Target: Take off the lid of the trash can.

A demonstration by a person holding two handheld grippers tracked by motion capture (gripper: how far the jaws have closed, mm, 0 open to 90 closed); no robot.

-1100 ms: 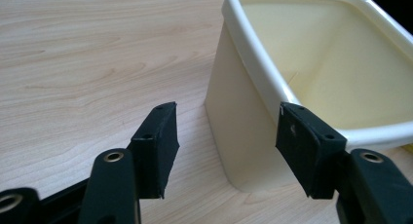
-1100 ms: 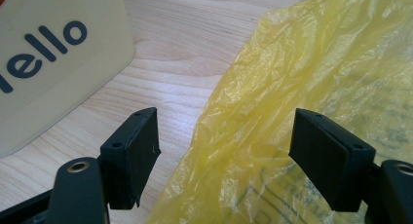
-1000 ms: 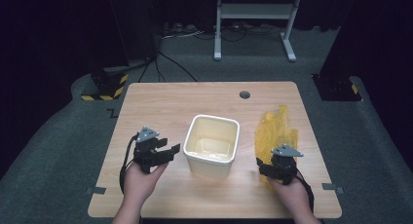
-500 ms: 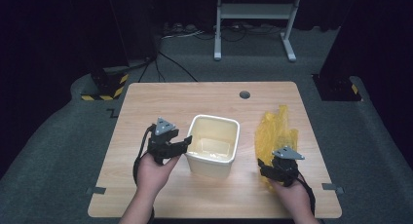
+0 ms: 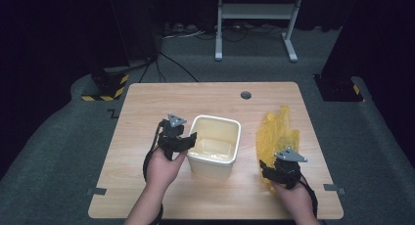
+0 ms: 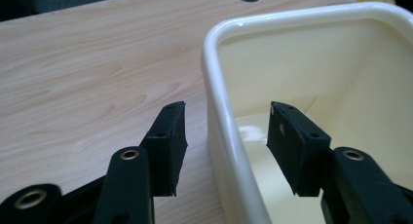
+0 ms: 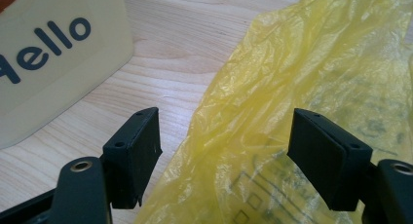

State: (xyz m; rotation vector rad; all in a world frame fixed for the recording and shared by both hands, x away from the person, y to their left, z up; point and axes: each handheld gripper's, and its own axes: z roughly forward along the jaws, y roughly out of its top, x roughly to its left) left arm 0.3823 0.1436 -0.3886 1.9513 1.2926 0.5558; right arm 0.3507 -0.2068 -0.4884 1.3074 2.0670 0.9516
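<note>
Tub (image 5: pixel 215 146) at frame centre, its left wall between your left gripper's (image 6: pixel 226 136) closing, not-yet-pinching jaws; shallow bite may slip; right gripper (image 7: pixel 226 156) gapes over yellow bag (image 7: pixel 302 102), lower right; film may snag.

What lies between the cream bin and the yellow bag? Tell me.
Bare wooden table. The high view shows a clear strip between the cream bin and the yellow bag; the right gripper view shows it too.

From my end the table (image 5: pixel 147 112) is evenly lit, everything around it is near black; small glare inside the tub (image 6: pixel 248 131), close jaws slightly soft.
</note>
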